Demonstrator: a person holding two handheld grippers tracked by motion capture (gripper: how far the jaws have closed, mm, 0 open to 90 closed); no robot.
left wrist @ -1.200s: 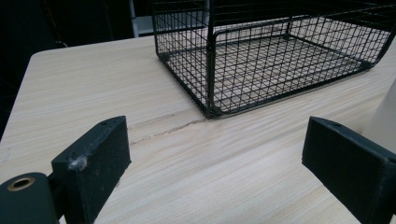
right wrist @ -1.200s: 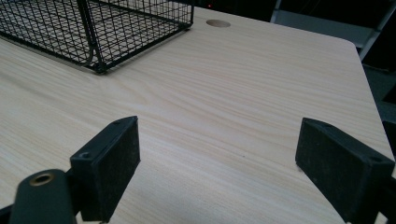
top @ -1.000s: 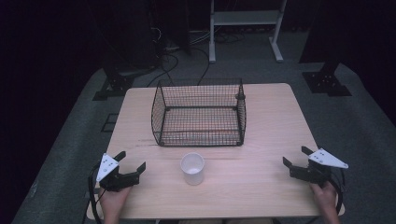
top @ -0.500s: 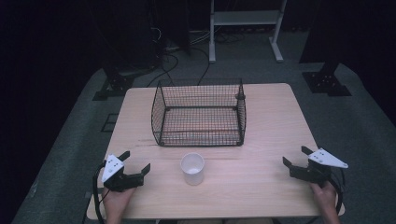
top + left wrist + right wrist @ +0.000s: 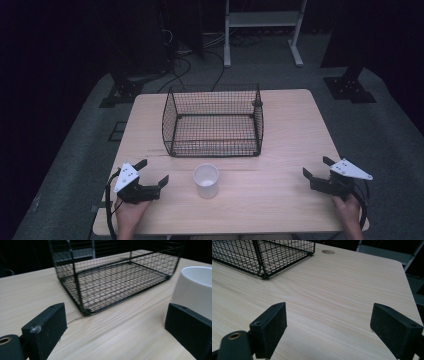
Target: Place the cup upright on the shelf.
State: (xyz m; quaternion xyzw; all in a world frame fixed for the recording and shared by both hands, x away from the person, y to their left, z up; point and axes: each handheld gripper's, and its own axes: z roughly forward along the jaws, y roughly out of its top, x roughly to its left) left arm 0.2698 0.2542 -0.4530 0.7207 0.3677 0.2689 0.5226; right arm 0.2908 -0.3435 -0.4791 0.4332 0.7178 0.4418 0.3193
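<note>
Cup [image 5: 206,180], white and upright, stands near the middle of the wooden table's [image 5: 280,200] front half, just ahead of the black wire basket [image 5: 212,122] and apart from it; nothing holds it. Going from the left: the left gripper [image 5: 150,176] hovers low near the table's front left corner, pointing toward the cup with its jaws wide apart, and in the left gripper view the cup [image 5: 193,290] sits just beyond the right-hand jaw, not between the two. Next comes the cup itself, then the basket behind it, empty as far as its mesh shows. At the far right the right gripper [image 5: 316,167] rests near the front right edge, jaws likewise spread and closed on nothing, well apart from the cup. I judge the work barely begun: the grasp, the lift and, most likely, the placing in the basket are all left. The cup's far side is cut off in the left gripper view, and whether it holds anything is hard to make out.
</note>
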